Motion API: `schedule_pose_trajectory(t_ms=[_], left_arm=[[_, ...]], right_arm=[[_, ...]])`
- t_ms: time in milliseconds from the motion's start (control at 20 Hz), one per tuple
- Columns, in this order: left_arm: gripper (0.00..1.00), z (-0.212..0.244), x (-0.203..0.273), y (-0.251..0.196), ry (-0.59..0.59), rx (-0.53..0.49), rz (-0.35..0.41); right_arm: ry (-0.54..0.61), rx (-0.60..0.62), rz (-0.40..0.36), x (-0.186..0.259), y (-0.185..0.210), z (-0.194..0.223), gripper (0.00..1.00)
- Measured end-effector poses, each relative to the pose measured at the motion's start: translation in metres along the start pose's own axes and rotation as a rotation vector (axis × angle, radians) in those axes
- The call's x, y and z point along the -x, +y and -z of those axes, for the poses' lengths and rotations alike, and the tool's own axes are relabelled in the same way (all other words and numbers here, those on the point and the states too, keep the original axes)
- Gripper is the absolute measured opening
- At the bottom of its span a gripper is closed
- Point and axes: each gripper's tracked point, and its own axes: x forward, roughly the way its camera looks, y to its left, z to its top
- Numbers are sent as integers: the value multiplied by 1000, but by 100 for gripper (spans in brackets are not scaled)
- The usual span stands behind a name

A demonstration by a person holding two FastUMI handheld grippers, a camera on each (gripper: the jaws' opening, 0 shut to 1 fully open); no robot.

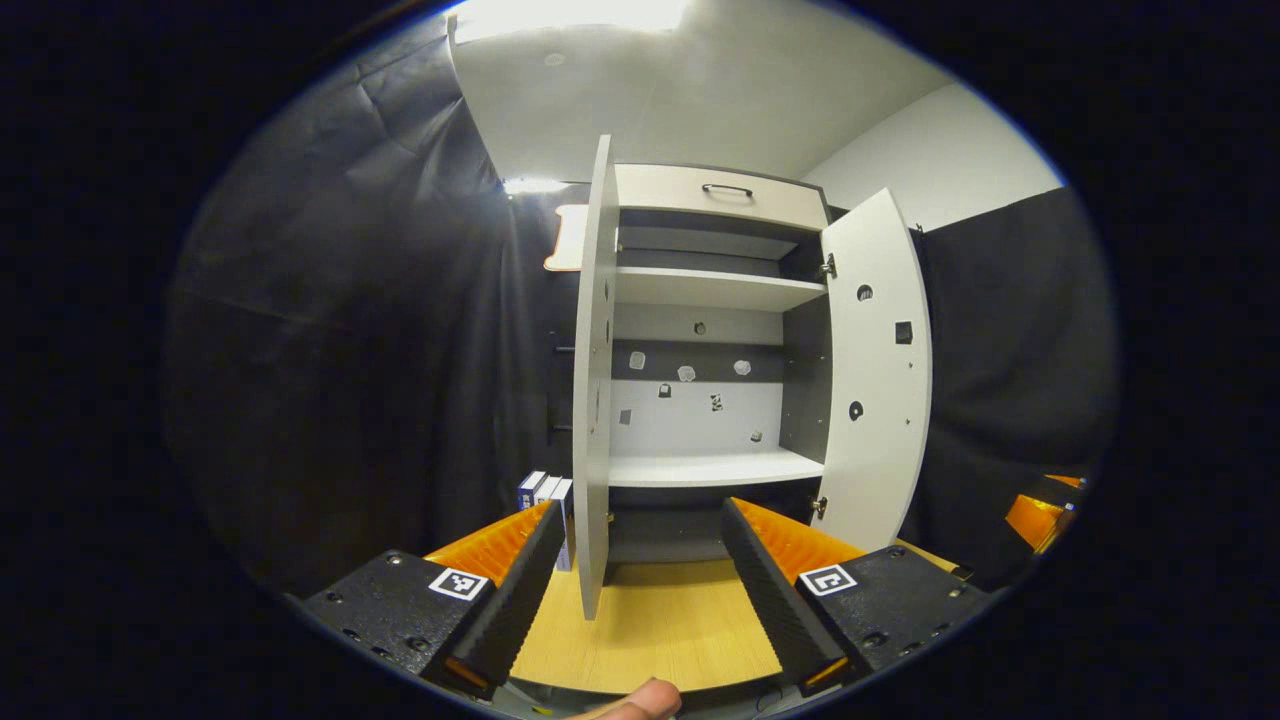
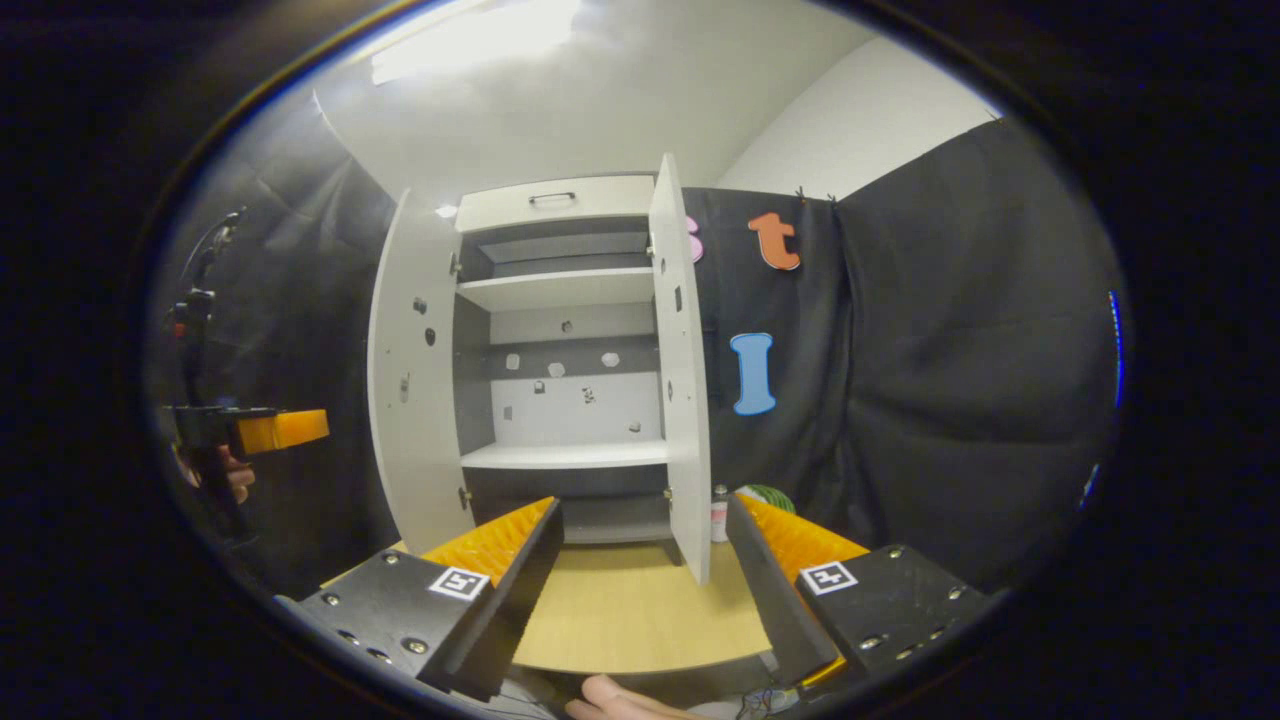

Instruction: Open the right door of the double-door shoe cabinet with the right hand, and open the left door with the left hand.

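Tall light-grey double-door shoe cabinet (image 1: 700,330) stands at the far edge of a pale wood-grain tabletop (image 1: 650,620), both doors swung wide open

Left door (image 1: 597,380) is a flat grey panel seen nearly edge-on in the left gripper view, its near edge reaching out over the tabletop between that gripper's fingers. In the right gripper view the same door (image 2: 415,380) shows its inner face with a few small holes and hinge marks

Right door (image 1: 880,370) stands open to the right in the left gripper view, inner face toward the camera, hinges visible on its left edge. In the right gripper view the right door (image 2: 685,370) is close to edge-on

Inside: two white shelves (image 1: 710,468), dark grey side walls, back panel with scattered small cutouts. Closed top drawer with a dark bar handle (image 1: 727,189) sits above the door opening

Left gripper (image 1: 640,580) is near the table's front edge, fingers spread wide, grasping nothing; the left door's edge sits between them but farther off, no contact. A fingertip of the holding hand (image 1: 640,700) shows at the bottom

Right gripper (image 2: 645,580) likewise released, fingers apart and clear of the right door, nothing held

Small blue-and-white boxes (image 1: 545,495) stand on the table left of the cabinet, behind the left door. A small white bottle (image 2: 718,515) sits on the table right of the cabinet base
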Motion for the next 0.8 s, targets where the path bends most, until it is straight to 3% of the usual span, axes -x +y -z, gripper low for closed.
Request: schedule_pose_trajectory(t_ms=[300, 550, 650, 800], left_arm=[[94, 36, 33, -26, 19, 91, 37], [96, 50, 37, -40, 6, -73, 46], [96, 53, 30, -57, 24, -73, 65], [98, 57, 36, -47, 30, -64, 61]], right_arm=[[-20, 5, 23, 0, -5, 1, 94], [21, 55, -25, 0, 13, 21, 97], [28, 56, -47, 1, 21, 24, 97], [27, 71, -57, 1, 26, 25, 97]])
